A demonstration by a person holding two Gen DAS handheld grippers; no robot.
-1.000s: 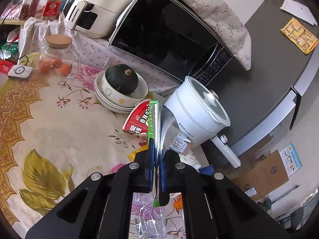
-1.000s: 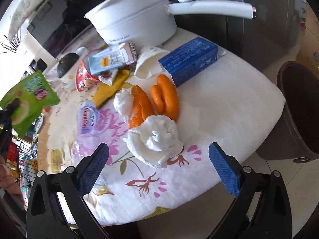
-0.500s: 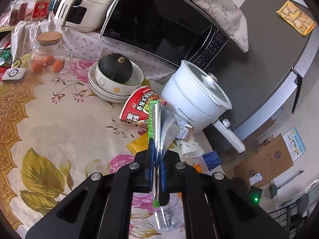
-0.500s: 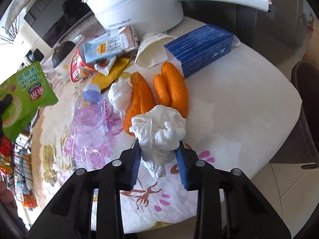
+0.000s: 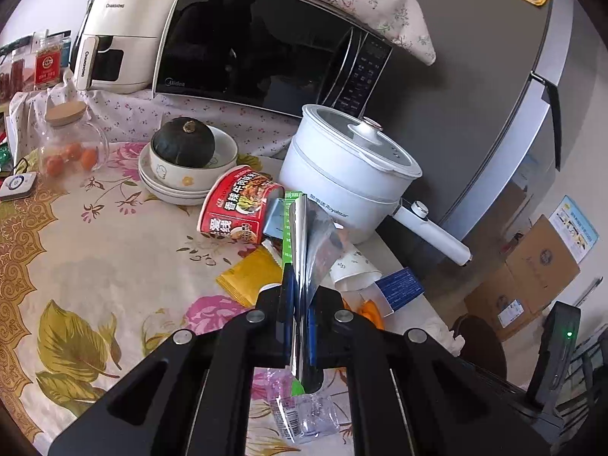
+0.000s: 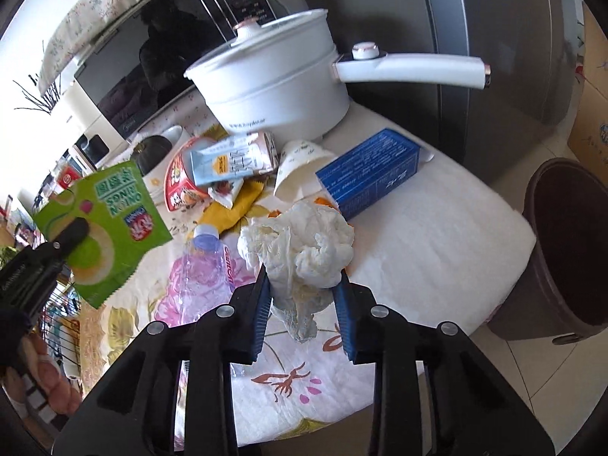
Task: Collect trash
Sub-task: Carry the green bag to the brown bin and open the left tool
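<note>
My left gripper (image 5: 300,304) is shut on a green snack wrapper (image 5: 304,243), seen edge-on with its silver inside; the wrapper also shows in the right wrist view (image 6: 106,224), held above the table. My right gripper (image 6: 304,296) is shut on a crumpled white tissue (image 6: 304,243) and holds it above the table. On the floral tablecloth (image 6: 418,235) lie a red noodle cup (image 5: 239,209), a milk carton (image 6: 231,163), a paper cup (image 6: 300,167), a blue box (image 6: 368,174), a yellow packet (image 5: 250,277) and a crushed plastic bottle (image 6: 205,269).
A brown trash bin (image 6: 566,250) stands on the floor right of the table. A white electric pot (image 6: 277,87) with a long handle, a microwave (image 5: 266,45), stacked bowls with a squash (image 5: 186,152) and a glass jar (image 5: 68,140) stand at the back.
My right gripper closed on the white tissue and lifted it off the table. My left gripper, still holding the green wrapper, moved right, towards the pot.
</note>
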